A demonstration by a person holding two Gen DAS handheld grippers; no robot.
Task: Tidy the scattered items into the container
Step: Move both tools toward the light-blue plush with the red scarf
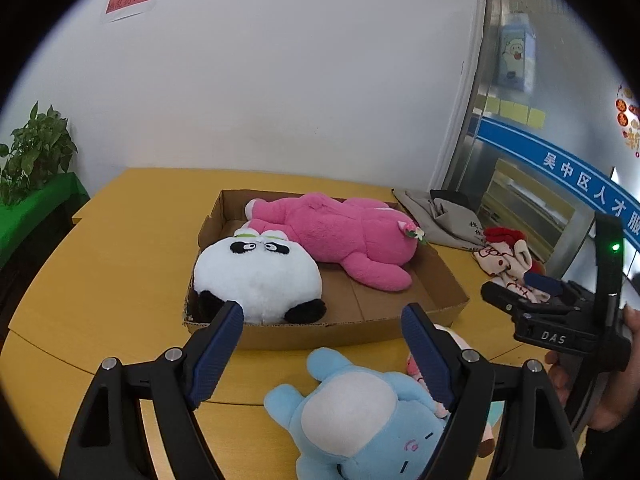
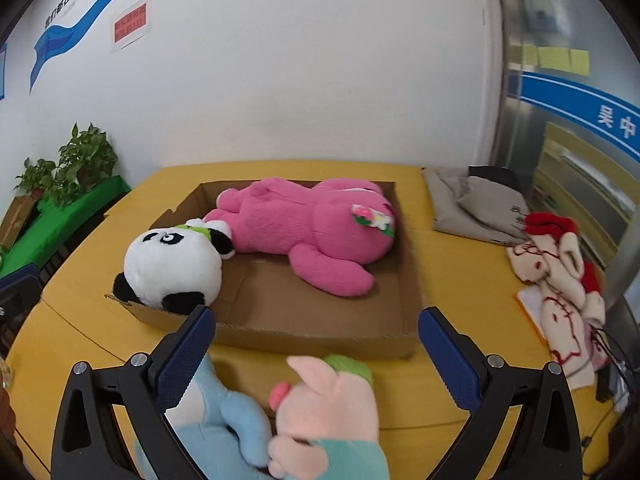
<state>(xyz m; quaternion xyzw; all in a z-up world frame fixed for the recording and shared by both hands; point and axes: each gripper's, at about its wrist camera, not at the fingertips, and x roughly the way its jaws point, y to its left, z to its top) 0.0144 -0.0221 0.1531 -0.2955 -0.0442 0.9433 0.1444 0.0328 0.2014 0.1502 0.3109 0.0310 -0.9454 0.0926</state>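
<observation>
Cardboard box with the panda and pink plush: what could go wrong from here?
The panda leans over the cardboard box's low near wall and could tip out if bumped. The pink plush fills the back, so the blue plush and pig plush may not fit flat.

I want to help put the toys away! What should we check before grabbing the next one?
1. Left gripper open: ok.
2. Right gripper open: ok.
3. Free room in the cardboard box beside the panda and pink bear: ok.
4. Blue plush lies below the left gripper, on the table: ok.
5. Pink pig plush touches the blue one, may drag along: not ok.
6. Fingers around a toy yet: not ok.
</observation>
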